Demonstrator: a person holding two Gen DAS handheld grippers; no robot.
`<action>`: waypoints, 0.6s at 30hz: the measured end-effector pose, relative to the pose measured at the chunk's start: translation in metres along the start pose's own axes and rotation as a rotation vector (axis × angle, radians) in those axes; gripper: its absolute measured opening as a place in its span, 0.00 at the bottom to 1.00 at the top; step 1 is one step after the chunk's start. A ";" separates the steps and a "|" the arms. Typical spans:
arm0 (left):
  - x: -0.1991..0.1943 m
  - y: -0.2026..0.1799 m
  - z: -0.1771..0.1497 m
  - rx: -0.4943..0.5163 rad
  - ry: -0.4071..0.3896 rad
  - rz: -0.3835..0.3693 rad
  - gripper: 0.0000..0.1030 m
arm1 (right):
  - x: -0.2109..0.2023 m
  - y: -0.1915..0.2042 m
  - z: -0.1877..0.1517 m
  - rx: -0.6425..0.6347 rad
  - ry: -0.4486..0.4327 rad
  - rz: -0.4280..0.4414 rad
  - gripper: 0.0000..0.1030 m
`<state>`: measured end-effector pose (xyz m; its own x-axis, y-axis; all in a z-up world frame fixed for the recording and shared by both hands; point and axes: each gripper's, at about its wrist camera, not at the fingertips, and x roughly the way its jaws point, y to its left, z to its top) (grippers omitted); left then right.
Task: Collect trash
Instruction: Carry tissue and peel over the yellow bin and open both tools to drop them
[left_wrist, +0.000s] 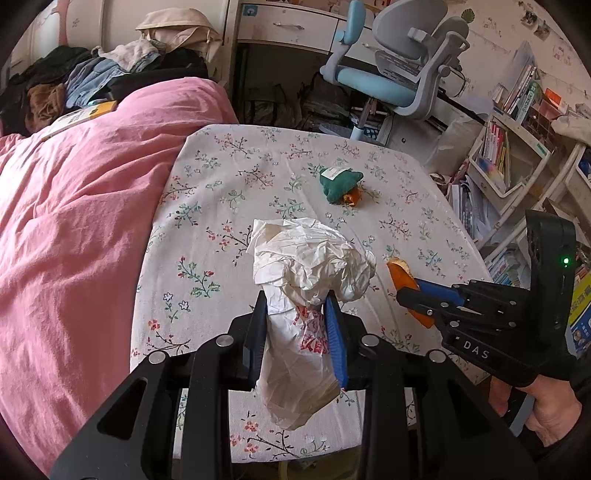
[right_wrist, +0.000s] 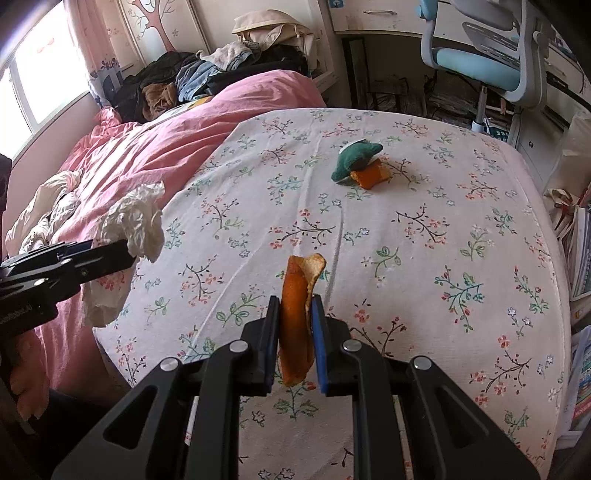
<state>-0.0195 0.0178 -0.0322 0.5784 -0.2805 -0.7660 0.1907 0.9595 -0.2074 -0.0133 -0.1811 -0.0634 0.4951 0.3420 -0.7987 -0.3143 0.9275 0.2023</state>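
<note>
Trash is split three ways: a crumpled white bag (left_wrist: 306, 280) pinched at its neck in the left hand-held gripper (left_wrist: 297, 332), an orange peel strip (right_wrist: 297, 317) clamped nearly flat in the right hand-held gripper (right_wrist: 295, 332), both lifted clear of the floral worktop (right_wrist: 424, 258), probably for carrying off. A second peel piece (right_wrist: 369, 176) lies half under a green pouch (right_wrist: 354, 158) at the worktop's far side, well apart from both.

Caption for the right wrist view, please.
Right gripper clamps orange peel above floral tablecloth; left gripper holds a crumpled bag.
</note>
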 end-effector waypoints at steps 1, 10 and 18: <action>0.000 0.000 0.000 0.001 0.000 0.000 0.28 | 0.000 0.000 0.000 0.000 0.000 0.000 0.17; 0.003 -0.001 -0.001 0.006 0.003 0.001 0.28 | -0.002 -0.004 -0.001 0.002 0.001 0.000 0.17; 0.004 0.000 -0.003 -0.003 0.010 0.008 0.28 | -0.008 -0.004 -0.003 0.004 -0.004 0.008 0.17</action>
<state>-0.0191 0.0172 -0.0369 0.5717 -0.2723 -0.7739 0.1833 0.9619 -0.2031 -0.0181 -0.1876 -0.0595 0.4961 0.3500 -0.7946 -0.3148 0.9254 0.2112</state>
